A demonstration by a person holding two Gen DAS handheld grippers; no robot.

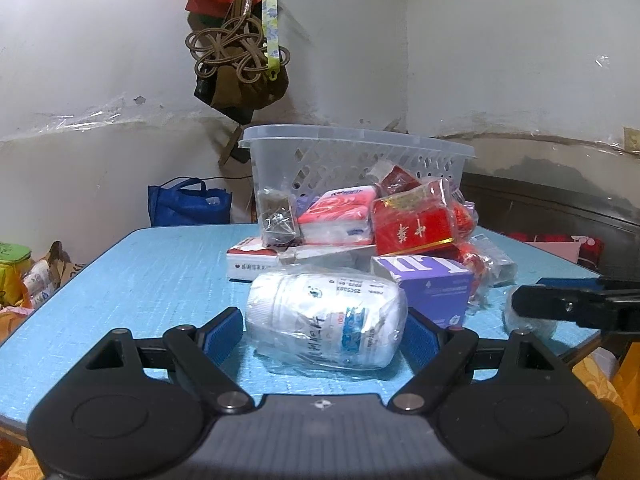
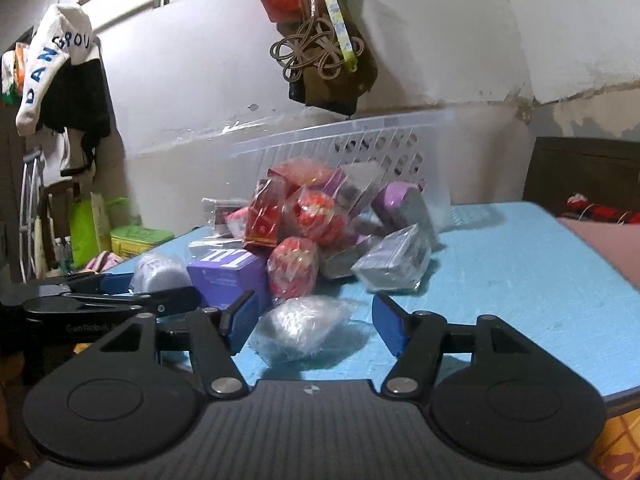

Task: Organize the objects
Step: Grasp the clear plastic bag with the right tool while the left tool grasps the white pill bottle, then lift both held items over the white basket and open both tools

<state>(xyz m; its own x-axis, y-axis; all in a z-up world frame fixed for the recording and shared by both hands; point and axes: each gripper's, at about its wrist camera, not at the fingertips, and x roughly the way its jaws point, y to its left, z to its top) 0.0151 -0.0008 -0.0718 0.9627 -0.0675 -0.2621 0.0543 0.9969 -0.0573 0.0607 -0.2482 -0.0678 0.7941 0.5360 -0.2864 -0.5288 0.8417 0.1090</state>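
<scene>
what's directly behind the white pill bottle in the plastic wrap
Behind the white pill bottle are a purple box and a white-and-red carton. Whatever lies low between them is hidden by the bottle.

Both grippers low, pointing slightly downward.

I've got the left gripper spread wide, its right pad touching, the left one clear. My right gripper stands parted, pads pressing nothing, beside the left.

Each hand-held gripper has black hinged linkage arms, silver pivot screws, blue ribbed finger pads and a dark grey ridged body
</scene>
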